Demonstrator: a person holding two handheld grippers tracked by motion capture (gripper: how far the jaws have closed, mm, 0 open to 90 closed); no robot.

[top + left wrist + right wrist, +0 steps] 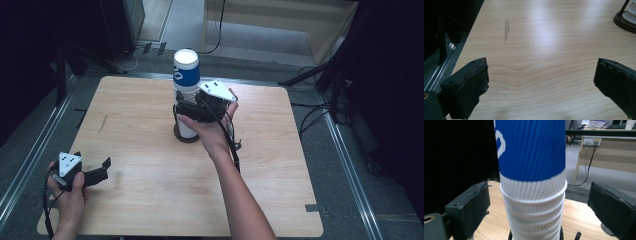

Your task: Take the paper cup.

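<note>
We hold the right claw [536, 207] released around the stack of cups [534, 195] to align a grasp; the left claw [541, 85] rests released, near left on the surface [150, 190].

Cup stack [186, 82] stands mid-table [150, 200], left hand-held gripper [102, 169] near its front-left corner.

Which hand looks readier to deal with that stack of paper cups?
The right. Its tongs stand open either side of the cup stack, pads apart from it. The left tongs rest open near the table's corner.
</note>
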